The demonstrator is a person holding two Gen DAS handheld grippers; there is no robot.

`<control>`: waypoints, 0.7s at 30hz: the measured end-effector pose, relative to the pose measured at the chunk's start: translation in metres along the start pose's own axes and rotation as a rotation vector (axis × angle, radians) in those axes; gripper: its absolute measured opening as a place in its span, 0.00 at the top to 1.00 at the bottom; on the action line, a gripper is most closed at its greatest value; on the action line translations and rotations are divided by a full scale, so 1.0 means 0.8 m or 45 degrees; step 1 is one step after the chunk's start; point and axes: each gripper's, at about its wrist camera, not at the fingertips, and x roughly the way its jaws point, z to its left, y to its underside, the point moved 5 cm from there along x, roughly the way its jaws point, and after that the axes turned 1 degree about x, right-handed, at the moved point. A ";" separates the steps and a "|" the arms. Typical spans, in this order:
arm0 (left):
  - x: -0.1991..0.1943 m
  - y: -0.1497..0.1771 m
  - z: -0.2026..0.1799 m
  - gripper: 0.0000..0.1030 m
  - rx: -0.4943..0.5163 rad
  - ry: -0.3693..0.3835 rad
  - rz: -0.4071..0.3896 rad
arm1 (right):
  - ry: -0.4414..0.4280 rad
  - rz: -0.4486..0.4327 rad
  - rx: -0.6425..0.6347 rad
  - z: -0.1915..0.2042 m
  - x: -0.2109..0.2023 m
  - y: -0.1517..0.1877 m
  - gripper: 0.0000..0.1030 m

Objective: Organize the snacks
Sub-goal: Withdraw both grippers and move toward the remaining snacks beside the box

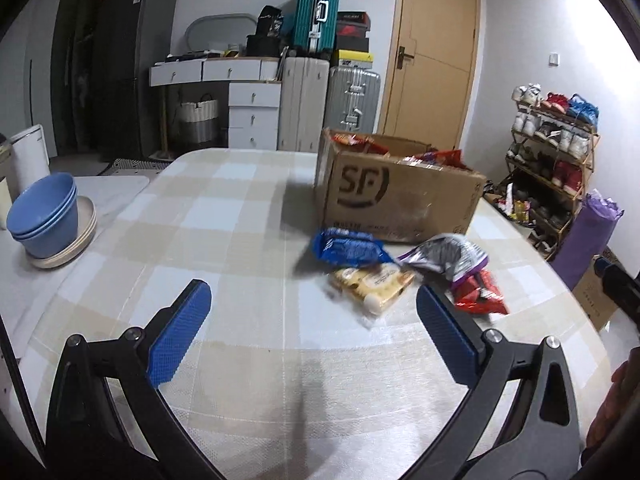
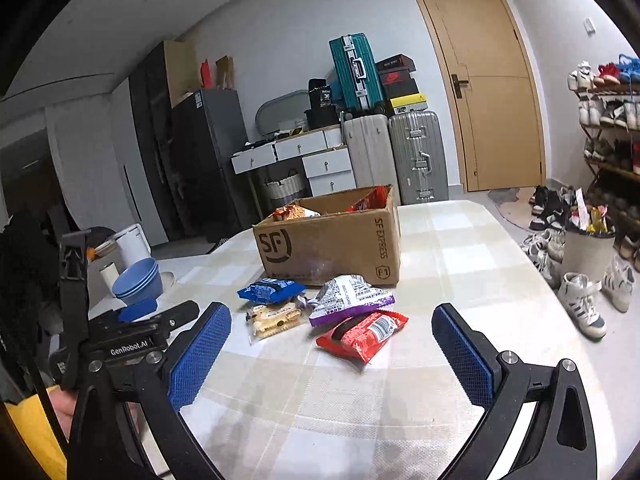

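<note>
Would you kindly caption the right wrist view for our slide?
Open right gripper faces four snack packets before a cardboard box.

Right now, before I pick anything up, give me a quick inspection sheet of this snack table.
Surface: checked tablecloth, mostly bare.
Job's things: open cardboard box holding some packets; in front of it a blue packet, cream biscuit pack, white-purple bag, red packet.
Clutter: blue bowls stacked on a plate at the edge.
Grippers: left tongs open, empty; right tongs open, empty.
Cables: nothing seen.
Surroundings: suitcases, door, shoe rack.
</note>
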 end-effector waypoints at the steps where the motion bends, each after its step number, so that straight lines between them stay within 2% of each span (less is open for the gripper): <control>1: 0.004 0.002 0.000 0.00 0.007 -0.008 -0.004 | 0.009 -0.006 0.000 -0.002 0.001 0.002 0.01; 10: -0.003 -0.003 -0.012 0.00 0.061 -0.007 0.006 | 0.024 0.032 -0.009 -0.002 0.016 0.011 0.01; 21: 0.003 -0.001 -0.002 0.00 -0.003 -0.008 0.029 | 0.032 0.077 -0.023 0.000 0.027 0.015 0.01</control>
